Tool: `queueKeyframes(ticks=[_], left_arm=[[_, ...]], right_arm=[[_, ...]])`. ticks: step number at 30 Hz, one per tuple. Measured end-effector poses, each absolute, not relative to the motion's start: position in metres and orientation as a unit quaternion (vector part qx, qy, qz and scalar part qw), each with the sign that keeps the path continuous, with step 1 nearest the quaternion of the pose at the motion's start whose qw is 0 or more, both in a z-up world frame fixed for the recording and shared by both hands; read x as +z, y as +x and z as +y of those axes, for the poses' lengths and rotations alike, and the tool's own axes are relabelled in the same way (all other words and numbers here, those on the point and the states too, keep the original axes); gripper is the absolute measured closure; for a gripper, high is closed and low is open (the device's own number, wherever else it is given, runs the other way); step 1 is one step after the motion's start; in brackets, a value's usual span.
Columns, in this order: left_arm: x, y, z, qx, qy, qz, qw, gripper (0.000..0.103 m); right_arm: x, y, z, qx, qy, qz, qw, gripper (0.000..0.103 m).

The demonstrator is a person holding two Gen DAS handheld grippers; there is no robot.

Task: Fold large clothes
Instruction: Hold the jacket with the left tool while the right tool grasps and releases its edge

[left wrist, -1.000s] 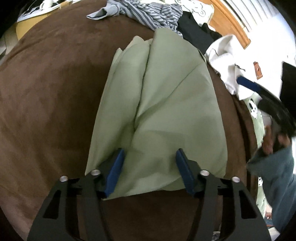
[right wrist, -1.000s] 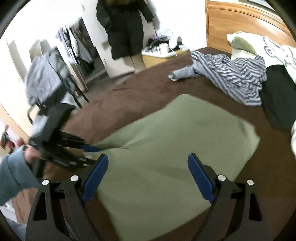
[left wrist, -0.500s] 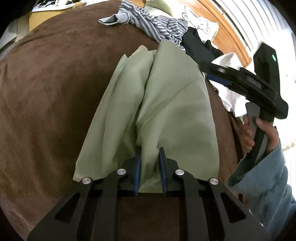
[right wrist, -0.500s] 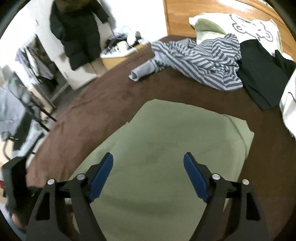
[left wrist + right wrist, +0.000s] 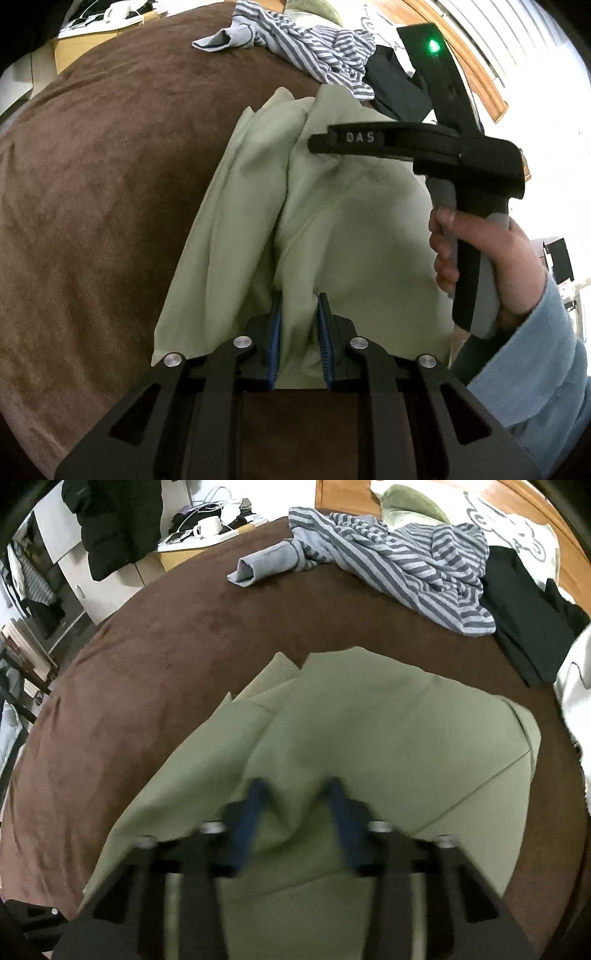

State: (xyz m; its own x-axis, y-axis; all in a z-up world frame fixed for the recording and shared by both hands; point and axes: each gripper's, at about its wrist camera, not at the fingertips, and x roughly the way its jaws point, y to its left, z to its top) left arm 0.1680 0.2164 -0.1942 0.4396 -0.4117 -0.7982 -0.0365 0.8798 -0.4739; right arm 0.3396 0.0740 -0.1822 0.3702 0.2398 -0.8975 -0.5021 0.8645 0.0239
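Left tool (image 5: 297, 332) pinching green garment (image 5: 351, 229), right tool (image 5: 295, 812) gripping its fold

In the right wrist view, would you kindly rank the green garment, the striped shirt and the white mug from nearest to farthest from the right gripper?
1. Green garment: bunched between the fingers of the right gripper.
2. Striped shirt: farther up the brown bed, toward the right.
3. White mug: beyond the bed, on the stand at upper left.
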Motion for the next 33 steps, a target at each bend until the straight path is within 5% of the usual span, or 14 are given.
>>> queueKeyframes(ticks=[5,18,21,22,24,26,33], left_arm=[[-0.196,0.166,0.219,-0.117,-0.228,0.513,0.819,0.082],[-0.2,0.157,0.223,-0.103,-0.229,0.517,0.818,0.081],[-0.2,0.157,0.221,-0.099,-0.227,0.516,0.82,0.081],[-0.201,0.158,0.219,-0.098,-0.225,0.516,0.821,0.081],[-0.201,0.158,0.218,-0.096,-0.22,0.516,0.822,0.08],[-0.202,0.157,0.217,-0.095,-0.22,0.515,0.823,0.079],[-0.202,0.157,0.216,-0.093,-0.217,0.517,0.822,0.078]], right_arm=[[-0.169,0.339,0.068,0.247,-0.096,0.497,0.826,0.095],[-0.105,0.343,0.097,0.297,-0.071,0.445,0.842,0.102],[-0.113,0.346,0.089,0.27,-0.095,0.452,0.845,0.082],[-0.116,0.348,0.084,0.259,-0.1,0.451,0.848,0.063],[-0.123,0.357,0.077,0.253,-0.101,0.458,0.846,0.059],[-0.128,0.362,0.076,0.247,-0.112,0.458,0.847,0.045],[-0.157,0.374,0.088,0.218,-0.147,0.484,0.835,0.039]])
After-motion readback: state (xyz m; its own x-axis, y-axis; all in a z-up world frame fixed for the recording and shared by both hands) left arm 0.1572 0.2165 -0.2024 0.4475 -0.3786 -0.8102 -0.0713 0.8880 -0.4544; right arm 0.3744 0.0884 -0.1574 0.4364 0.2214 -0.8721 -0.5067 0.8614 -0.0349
